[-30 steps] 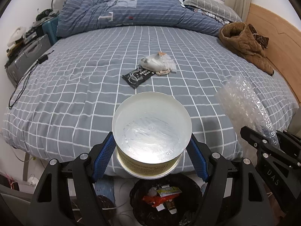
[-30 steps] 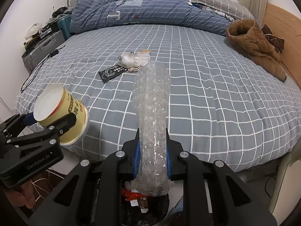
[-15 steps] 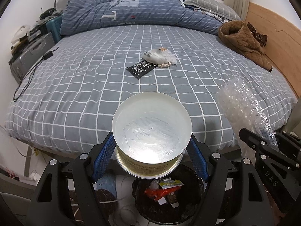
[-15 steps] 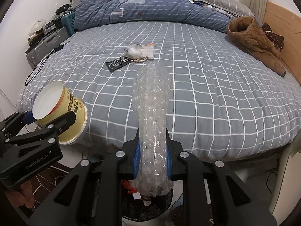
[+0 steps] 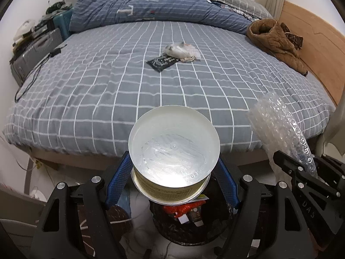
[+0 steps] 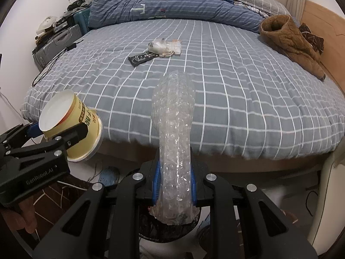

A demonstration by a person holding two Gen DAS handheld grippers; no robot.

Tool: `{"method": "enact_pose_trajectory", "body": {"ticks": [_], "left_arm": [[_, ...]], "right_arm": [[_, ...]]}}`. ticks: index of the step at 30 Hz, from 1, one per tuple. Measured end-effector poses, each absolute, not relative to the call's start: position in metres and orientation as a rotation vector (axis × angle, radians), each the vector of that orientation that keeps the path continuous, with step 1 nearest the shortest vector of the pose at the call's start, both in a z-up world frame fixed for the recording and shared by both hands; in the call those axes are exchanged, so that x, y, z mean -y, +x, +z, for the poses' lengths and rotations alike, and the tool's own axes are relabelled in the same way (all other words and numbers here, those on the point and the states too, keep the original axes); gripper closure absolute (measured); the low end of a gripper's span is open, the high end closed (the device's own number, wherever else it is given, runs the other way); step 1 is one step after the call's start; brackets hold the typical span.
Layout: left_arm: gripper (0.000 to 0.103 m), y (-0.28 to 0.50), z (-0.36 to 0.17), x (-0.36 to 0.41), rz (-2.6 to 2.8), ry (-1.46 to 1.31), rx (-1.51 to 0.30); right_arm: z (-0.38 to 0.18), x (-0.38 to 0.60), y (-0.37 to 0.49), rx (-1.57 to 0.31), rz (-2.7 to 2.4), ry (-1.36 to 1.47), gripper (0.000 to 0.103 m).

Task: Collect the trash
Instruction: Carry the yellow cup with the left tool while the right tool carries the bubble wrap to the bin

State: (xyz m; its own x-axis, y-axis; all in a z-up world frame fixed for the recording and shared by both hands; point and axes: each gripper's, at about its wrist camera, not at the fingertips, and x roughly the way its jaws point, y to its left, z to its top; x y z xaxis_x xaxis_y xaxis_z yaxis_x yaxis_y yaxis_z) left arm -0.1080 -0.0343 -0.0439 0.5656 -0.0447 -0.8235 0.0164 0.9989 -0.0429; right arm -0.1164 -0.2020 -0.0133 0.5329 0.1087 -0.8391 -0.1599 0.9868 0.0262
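My left gripper (image 5: pixel 173 172) is shut on a yellow paper noodle cup (image 5: pixel 172 151), its white base facing the camera. In the right wrist view the same cup (image 6: pixel 71 125) shows at the left, held upside down by the left gripper (image 6: pixel 56 133). My right gripper (image 6: pixel 175 181) is shut on a roll of clear bubble wrap (image 6: pixel 174 125), which also appears at the right of the left wrist view, bubble wrap (image 5: pixel 280 127). A black trash bin (image 5: pixel 189 224) with red wrappers inside stands on the floor below the cup. A black wrapper (image 5: pixel 161 61) and a white plastic bag (image 5: pixel 181 50) lie mid-bed.
The bed (image 5: pixel 107 82) with a grey checked sheet fills the view; a brown jacket (image 5: pixel 276 41) lies at its right by the wooden headboard. A folded blue duvet (image 5: pixel 151 6) lies at the far side. A grey suitcase (image 5: pixel 34 51) and a cable sit to the left.
Both grippers have drawn back from the bed with their loads, so the bed edge and floor now show. The trash bin has come further into view under the cup.
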Motion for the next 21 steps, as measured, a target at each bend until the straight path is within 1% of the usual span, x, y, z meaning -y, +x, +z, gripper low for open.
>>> {"method": "enact_pose_trajectory", "body": {"ticks": [11,21], "left_arm": [[0.030,-0.139,-0.069,0.031,-0.042,-0.010,-1.000],[0.030,-0.156,-0.100,0.030,-0.038,-0.018,-1.050]], "right_arm": [[-0.035,0.191,-0.149,-1.030,0.157,-0.088,0.083],[-0.072,0.174,-0.171,-1.100,0.177,-0.096,0.082]]}}
